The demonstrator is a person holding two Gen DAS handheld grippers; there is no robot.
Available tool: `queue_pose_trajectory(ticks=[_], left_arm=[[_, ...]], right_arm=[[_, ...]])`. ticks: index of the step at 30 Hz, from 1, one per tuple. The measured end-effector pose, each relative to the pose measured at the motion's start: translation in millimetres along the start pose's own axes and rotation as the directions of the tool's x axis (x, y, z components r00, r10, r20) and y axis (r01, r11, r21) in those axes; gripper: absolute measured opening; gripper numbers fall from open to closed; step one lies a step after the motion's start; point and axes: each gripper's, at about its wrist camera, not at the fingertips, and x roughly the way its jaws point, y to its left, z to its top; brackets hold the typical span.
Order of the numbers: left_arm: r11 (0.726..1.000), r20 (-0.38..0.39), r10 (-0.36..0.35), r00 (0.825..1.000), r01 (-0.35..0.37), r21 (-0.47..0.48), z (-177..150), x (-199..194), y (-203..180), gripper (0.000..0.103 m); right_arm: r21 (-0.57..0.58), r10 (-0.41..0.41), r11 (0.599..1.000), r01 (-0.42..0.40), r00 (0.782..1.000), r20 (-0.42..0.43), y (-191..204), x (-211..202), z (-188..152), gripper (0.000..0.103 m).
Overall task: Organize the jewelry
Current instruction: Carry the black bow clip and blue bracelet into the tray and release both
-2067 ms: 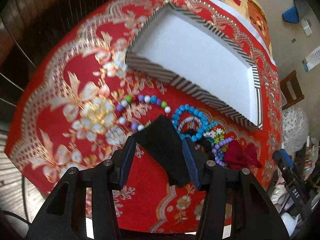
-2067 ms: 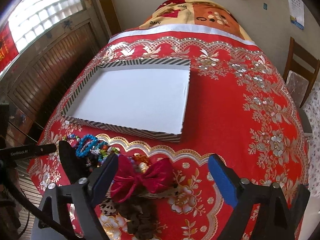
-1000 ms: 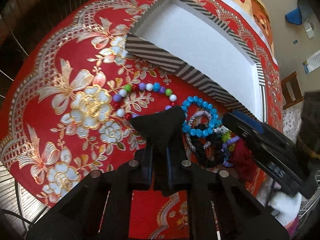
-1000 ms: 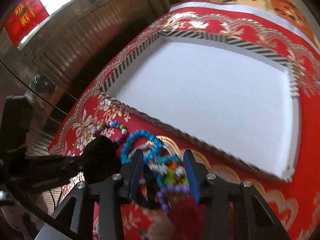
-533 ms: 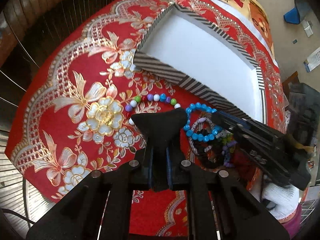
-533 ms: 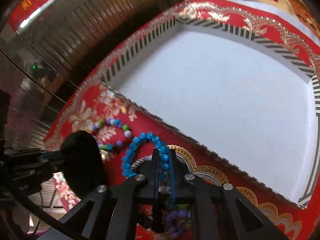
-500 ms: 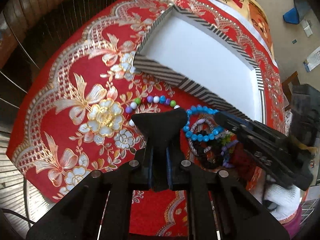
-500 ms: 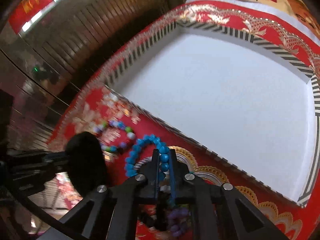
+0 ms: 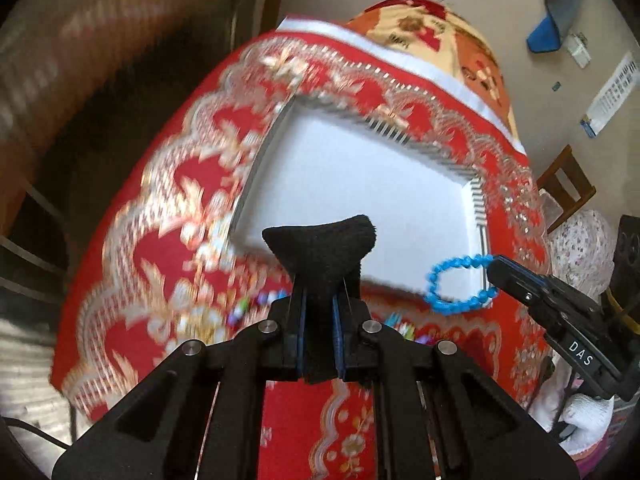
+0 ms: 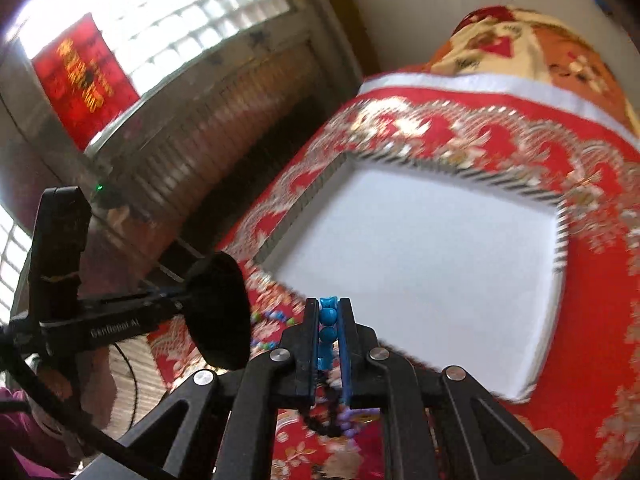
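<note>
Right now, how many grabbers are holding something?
2. The left gripper is shut on a black velvet stand; the right gripper is shut on a blue bead bracelet lifted near the white tray.

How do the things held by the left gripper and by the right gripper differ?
The left gripper holds a black pouch, one soft, matte, solid piece; the right gripper holds a blue bead bracelet, a glossy open ring. The pouch stands up from its gripper; the bracelet hangs. Both are lifted above the table.

Bright daylight thru window [image 10: 152, 28], heavy motion blur on tablecloth [image 9: 168, 216], fisheye-warped edges.
</note>
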Motion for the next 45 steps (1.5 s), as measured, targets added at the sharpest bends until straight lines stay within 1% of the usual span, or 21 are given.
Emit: queue_pose_trajectory(ticks=[3,5,9,13,18,25,31,35,38,39,40,43,44,45], left_arm=[[0.999,0.02,0.003,1.0,-0.004,0.044,21,6,-12,0.009],[0.997,0.03,0.014,0.999,-0.016,0.073,35,15,-20,0.009],[0.994,0.018,0.025,1.0,-0.027,0.107,60,41,-30,0.009],[0.991,0.004,0.049,0.999,-0.049,0.128,81,68,-35,0.009],[0.985,-0.023,0.087,0.996,-0.083,0.149,104,103,-35,0.009],[0.982,-0.064,0.115,0.991,-0.104,0.159,130,143,-30,0.009],[0.984,-0.097,0.125,0.987,-0.11,0.143,148,172,-24,0.009],[0.984,-0.111,0.128,0.986,-0.112,0.137,154,185,-21,0.009],[0.986,-0.118,0.118,0.986,-0.103,0.13,155,191,-20,0.016],[0.987,-0.114,0.109,0.987,-0.094,0.127,156,191,-20,0.024],[0.99,-0.109,0.09,0.99,-0.077,0.122,156,191,-19,0.034],[0.993,-0.091,0.053,0.994,-0.043,0.113,155,189,-18,0.048],[0.994,-0.084,0.044,0.995,-0.034,0.106,156,188,-17,0.051],[0.995,-0.079,0.036,0.996,-0.028,0.097,155,186,-17,0.056]], right_arm=[[0.021,-0.05,0.999,0.049,0.998,0.028,-17,-12,10,0.008],[0.037,-0.082,0.996,0.08,0.996,0.035,-30,-12,16,0.008],[0.065,-0.144,0.988,0.142,0.989,0.028,-58,-8,25,0.008],[0.098,-0.178,0.979,0.177,0.984,0.002,-83,4,34,0.008],[0.127,-0.191,0.973,0.194,0.981,-0.029,-105,22,45,0.008],[0.141,-0.205,0.967,0.213,0.976,-0.068,-133,50,60,0.008],[0.157,-0.284,0.943,0.295,0.955,-0.089,-170,70,76,0.008],[0.177,-0.317,0.928,0.328,0.944,-0.09,-188,78,84,0.008],[0.182,-0.322,0.925,0.335,0.942,-0.096,-196,85,85,0.008],[0.183,-0.324,0.923,0.337,0.941,-0.097,-197,87,84,0.008],[0.183,-0.327,0.923,0.34,0.94,-0.094,-197,88,84,0.008],[0.182,-0.333,0.922,0.341,0.94,-0.073,-197,88,82,0.008],[0.187,-0.334,0.921,0.342,0.94,-0.074,-198,88,81,0.008],[0.196,-0.33,0.92,0.339,0.941,-0.076,-198,88,80,0.01]])
